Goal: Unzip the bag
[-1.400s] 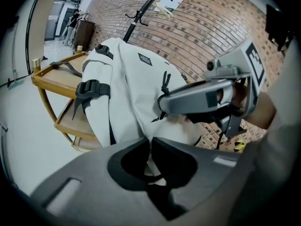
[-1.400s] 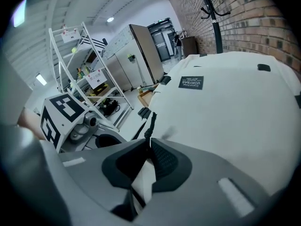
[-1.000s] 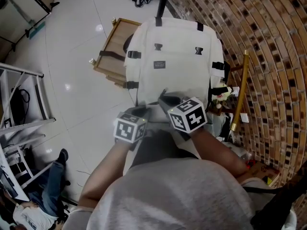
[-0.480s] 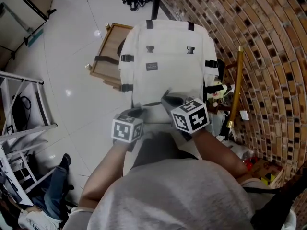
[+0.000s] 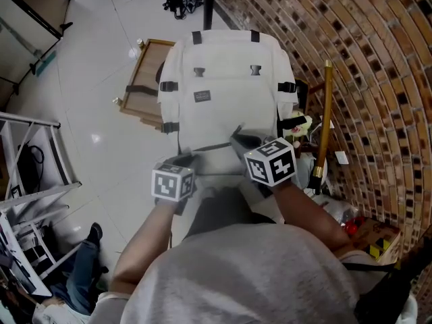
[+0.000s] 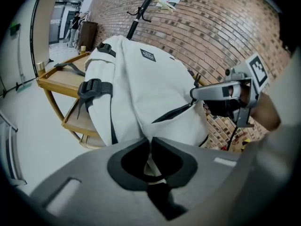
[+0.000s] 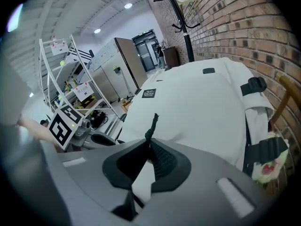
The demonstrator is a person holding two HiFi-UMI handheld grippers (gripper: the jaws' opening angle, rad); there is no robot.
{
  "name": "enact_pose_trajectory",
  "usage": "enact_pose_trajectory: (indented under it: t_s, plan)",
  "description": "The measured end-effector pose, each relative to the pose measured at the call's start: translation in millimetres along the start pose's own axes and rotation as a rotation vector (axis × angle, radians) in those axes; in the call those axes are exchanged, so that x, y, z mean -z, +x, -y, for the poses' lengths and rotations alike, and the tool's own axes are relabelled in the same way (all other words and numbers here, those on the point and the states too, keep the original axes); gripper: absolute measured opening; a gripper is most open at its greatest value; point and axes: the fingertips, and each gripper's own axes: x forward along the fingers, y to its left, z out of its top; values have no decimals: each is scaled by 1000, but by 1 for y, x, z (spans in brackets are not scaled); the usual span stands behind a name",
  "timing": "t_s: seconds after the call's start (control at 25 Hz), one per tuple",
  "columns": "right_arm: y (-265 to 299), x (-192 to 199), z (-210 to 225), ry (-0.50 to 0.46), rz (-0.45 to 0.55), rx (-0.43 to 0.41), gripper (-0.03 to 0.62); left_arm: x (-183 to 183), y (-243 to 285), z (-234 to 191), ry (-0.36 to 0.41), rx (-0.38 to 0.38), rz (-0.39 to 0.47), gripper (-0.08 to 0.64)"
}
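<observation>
Your white bag (image 5: 223,79) sits at twelve o'clock on a wooden stand (image 5: 143,79), with the brick wall (image 5: 364,66) at three. Your left gripper (image 6: 150,142) pinches a fold of its fabric; your right gripper (image 7: 149,145) is clamped on the black zip pull (image 7: 152,125) — the bag's dark label (image 7: 149,93) is too small to read.

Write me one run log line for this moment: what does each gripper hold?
left gripper: shut on fabric of backpack | right gripper: shut on zipper pull
</observation>
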Motion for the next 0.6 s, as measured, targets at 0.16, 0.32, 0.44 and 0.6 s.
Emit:
enact_pose_trajectory:
  t_s: [0.16,0.32,0.44,0.6]
  plan:
    - [-5,0,6,11,9,10,17,0,0,0,2,-5,-1,25]
    - [-11,0,11,18,22,21,17,0,1,-1,-1,-11,-1,25]
    - [-17,0,18,28,32,38,17,0,1,-1,-2,-15,0,25]
    - [-25,1,29,48,42,63,17,1,2,-2,-3,-29,2,25]
